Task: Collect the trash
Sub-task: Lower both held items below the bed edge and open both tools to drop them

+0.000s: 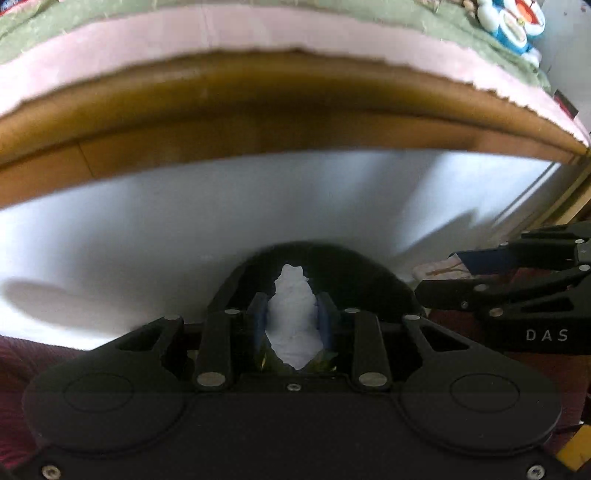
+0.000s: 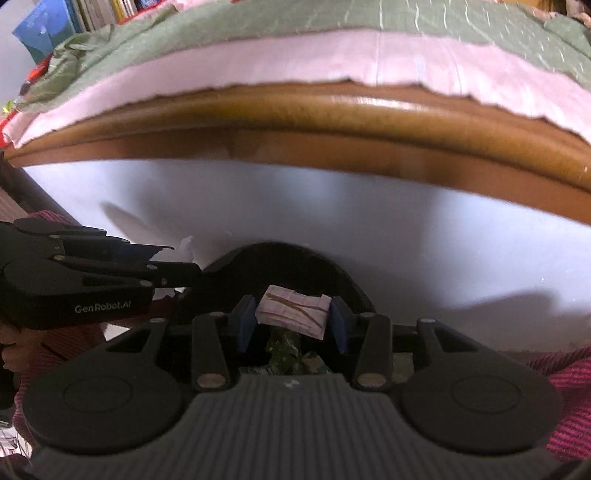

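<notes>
My left gripper (image 1: 291, 310) is shut on a crumpled white tissue (image 1: 293, 321) that stands up between its blue pads (image 1: 258, 317). My right gripper (image 2: 293, 314) is shut on a folded pink checked wrapper (image 2: 295, 308) held flat between its pads. Both hover over a black rounded bin rim (image 1: 332, 254), also in the right wrist view (image 2: 295, 254); greenish scraps (image 2: 284, 347) show below the fingers. The grippers are side by side: the right gripper (image 1: 458, 269) enters from the right, the left gripper (image 2: 173, 258) from the left with the tissue (image 2: 186, 245) at its tip.
A white floor (image 1: 184, 221) stretches ahead to a bed's wooden frame (image 1: 258, 122) with a pink sheet (image 1: 258, 29) and green blanket (image 2: 295, 18). Blue-and-white toys (image 1: 513, 26) sit at the upper right, books (image 2: 92, 14) at the upper left. Magenta fabric (image 2: 569, 406) lies near me.
</notes>
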Tool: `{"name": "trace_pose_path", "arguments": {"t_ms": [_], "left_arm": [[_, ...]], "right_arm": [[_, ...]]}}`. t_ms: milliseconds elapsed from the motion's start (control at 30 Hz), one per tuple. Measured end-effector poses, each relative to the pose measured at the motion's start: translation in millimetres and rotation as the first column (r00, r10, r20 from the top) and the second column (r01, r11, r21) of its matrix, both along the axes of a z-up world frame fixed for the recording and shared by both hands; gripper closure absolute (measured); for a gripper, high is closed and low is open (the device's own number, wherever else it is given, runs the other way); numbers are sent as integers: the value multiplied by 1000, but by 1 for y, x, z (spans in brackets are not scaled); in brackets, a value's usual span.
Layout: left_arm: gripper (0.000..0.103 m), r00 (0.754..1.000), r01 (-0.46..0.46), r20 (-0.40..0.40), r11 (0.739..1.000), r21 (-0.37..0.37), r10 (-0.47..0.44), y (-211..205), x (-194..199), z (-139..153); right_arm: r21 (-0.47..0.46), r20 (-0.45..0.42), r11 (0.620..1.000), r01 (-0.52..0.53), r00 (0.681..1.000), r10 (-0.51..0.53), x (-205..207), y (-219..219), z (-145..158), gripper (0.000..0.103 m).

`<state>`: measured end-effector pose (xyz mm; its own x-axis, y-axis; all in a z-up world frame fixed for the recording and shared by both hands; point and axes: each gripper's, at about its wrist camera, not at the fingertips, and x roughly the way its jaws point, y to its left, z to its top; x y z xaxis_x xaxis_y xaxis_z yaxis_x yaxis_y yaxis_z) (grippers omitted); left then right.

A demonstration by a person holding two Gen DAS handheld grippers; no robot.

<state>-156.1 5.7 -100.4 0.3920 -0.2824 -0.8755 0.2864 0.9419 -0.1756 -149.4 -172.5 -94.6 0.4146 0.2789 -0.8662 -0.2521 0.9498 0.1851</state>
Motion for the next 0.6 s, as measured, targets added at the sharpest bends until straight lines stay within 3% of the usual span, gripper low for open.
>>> {"name": "trace_pose_path", "arguments": {"t_ms": [133, 600], "left_arm": [[76, 998, -16, -67, 1000, 11, 17, 1, 4, -16], [76, 990, -7, -138, 999, 34, 11, -11, 11, -32]], "right_arm": [[1, -38, 1000, 5, 999, -5, -1, 1, -13, 54], [9, -79, 1000, 28, 996, -27, 8, 1, -26, 53]]}}
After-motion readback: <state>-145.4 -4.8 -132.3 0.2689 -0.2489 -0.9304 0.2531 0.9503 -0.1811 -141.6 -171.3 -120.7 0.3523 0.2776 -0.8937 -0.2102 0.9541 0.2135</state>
